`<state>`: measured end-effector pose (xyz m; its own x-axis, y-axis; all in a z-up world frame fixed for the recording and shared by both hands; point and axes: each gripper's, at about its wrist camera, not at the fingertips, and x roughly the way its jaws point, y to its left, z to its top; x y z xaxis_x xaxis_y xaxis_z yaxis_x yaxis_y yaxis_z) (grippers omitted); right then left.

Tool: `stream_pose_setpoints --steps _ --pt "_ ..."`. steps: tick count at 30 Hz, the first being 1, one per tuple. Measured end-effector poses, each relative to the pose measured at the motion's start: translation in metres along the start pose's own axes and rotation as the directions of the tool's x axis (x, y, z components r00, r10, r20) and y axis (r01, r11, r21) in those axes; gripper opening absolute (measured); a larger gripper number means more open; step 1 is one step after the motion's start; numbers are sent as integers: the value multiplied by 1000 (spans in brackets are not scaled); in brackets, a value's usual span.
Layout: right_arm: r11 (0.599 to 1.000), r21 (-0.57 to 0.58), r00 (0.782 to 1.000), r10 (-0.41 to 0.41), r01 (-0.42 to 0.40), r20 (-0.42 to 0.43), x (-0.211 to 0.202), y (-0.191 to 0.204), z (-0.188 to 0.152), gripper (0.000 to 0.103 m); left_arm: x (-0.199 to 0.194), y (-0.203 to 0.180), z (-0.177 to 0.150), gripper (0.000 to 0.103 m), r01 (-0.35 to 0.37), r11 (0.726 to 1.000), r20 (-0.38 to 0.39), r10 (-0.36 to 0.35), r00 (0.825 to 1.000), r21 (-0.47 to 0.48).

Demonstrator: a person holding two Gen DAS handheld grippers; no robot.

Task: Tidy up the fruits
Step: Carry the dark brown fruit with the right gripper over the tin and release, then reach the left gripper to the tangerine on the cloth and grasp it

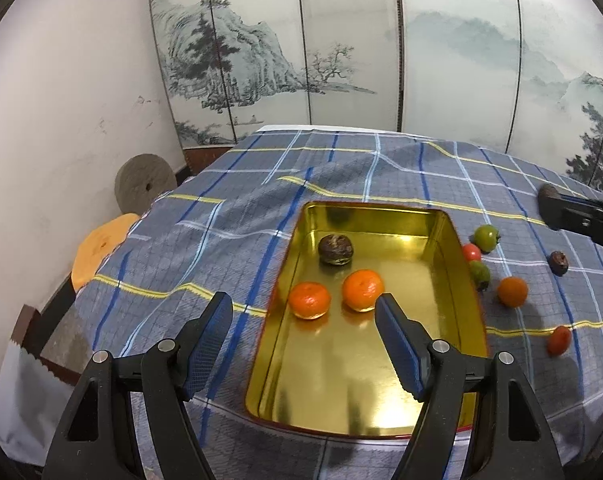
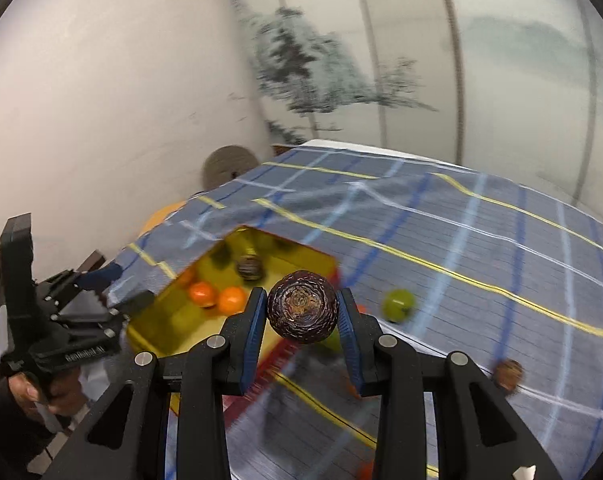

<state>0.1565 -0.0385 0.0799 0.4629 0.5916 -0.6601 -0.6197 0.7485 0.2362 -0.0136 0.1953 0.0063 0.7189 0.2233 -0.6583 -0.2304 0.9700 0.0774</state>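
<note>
While I held both claws above the table:
Right claw: pinched a dark wrinkled fruit.
Left claw: spread over the gold tray.
Tray: two oranges.

Five orange fruits, three dark wrinkled fruits, two green fruits, one tray
</note>
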Motion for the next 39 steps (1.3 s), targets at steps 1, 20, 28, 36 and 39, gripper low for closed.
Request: stream_pose_setpoints --steps 1,20,28,36,39 --pt "1000 -12 1000 14 -14 -9 8 7 3 33 1 1 -2 74 -5 1000 -3 5 1000 3" --pt "996 -69 979 42 -56 -199 140 29 11 35 13 6 -18 78 -8 1000 -52 9 999 13" --pt "996 31 990 86 -83 -111 121 9 16 58 16 1 -22 78 0 1000 -75 1 997 13" --pt "984 122 992 -129 127 13 -8 -79 -50 65 1 -18 -20 78 124 990 -75 -118 990 72" --pt "944 153 956 -290 293 -41 -47 -128 -88 65 -9 -36 -16 78 197 975 -77 -190 979 105"
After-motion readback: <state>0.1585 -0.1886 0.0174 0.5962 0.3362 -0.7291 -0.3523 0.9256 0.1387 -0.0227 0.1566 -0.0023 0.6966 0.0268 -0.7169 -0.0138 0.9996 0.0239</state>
